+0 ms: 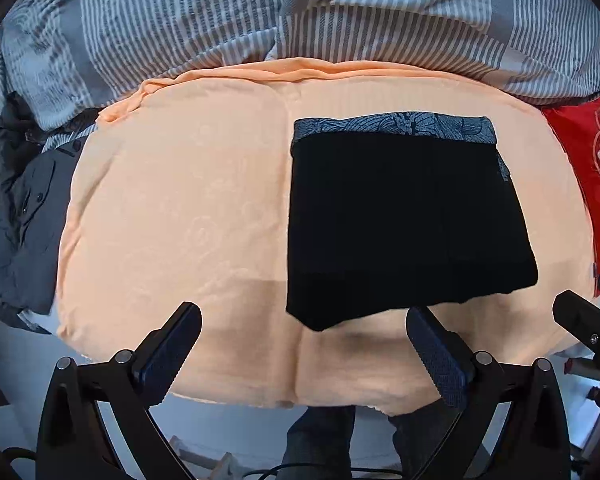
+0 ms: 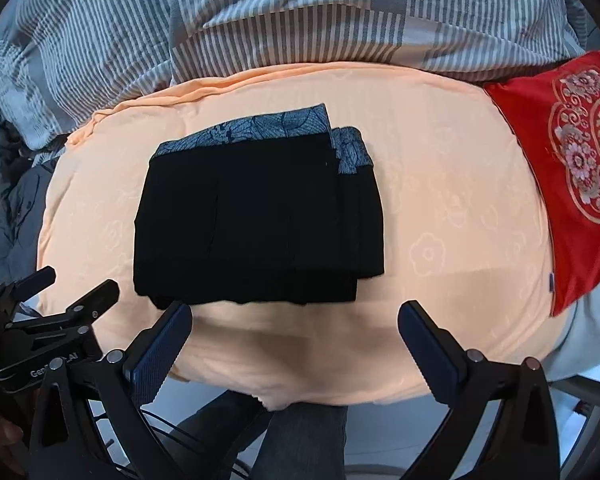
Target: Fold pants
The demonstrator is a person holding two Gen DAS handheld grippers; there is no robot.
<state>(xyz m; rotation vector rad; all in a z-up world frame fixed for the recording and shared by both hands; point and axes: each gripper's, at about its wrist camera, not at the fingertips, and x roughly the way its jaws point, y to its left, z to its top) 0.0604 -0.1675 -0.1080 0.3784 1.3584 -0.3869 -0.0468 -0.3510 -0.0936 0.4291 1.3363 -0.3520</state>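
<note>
Black fabric pants with a blue patterned waistband (image 1: 404, 216) lie folded in a compact rectangle on the peach quilted bed cover (image 1: 180, 208). Left tongs (image 1: 304, 344) and right tongs (image 2: 296, 340) hang above, both wide open, empty. Risk: right-side layers sit offset; any nudge could slide the stack apart.
</note>
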